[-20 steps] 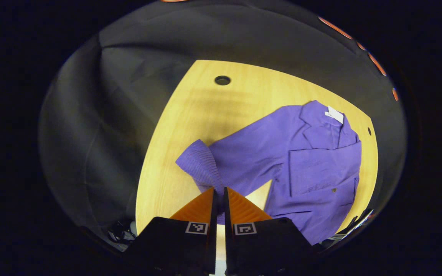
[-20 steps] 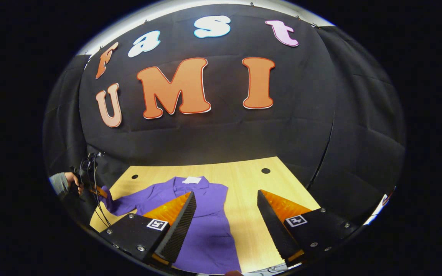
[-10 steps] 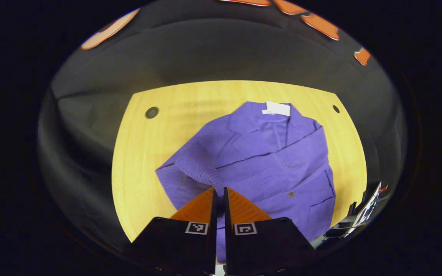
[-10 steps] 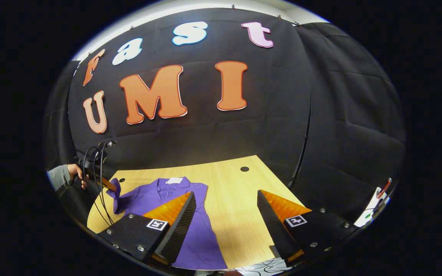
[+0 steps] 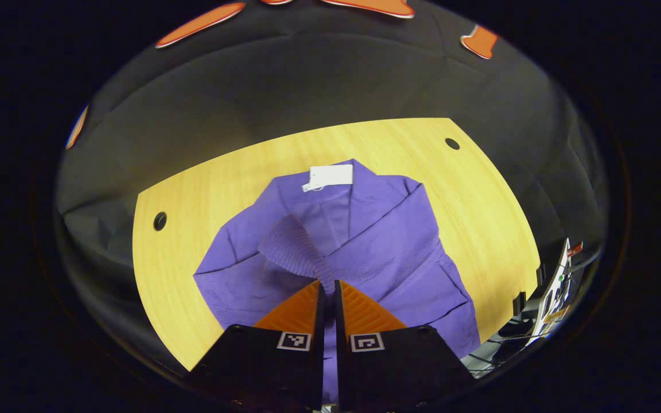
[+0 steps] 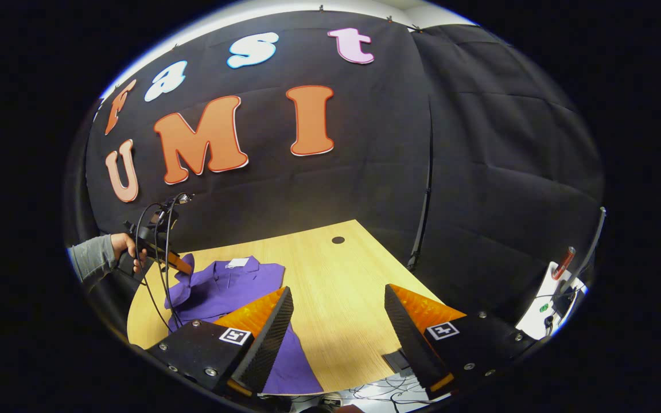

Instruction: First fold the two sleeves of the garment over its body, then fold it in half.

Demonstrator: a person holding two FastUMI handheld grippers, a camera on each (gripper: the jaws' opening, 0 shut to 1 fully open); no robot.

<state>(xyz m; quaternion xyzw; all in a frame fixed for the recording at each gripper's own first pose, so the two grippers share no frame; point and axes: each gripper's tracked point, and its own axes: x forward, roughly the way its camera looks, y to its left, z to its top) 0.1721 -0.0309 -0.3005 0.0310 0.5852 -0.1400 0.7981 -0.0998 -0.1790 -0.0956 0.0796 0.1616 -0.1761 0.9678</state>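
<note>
Garment [image 5: 376,246], sleeve [image 5: 293,249] pinched by left gripper [image 5: 328,285]

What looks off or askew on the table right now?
Nothing damaged or spilled. The purple garment lies slightly askew on the table, one sleeve cuff lifted mid-fold by the shut left tongs; right tongs open, idle.

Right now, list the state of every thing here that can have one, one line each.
Left gripper: shut on the sleeve cuff, held above the garment.
Right gripper: open, holding nothing, above the table.
Sleeve cuff: lifted, brought over the body.
Purple garment: flat on the table, front up, not yet folded in half.
Table: bearing the garment.
</note>
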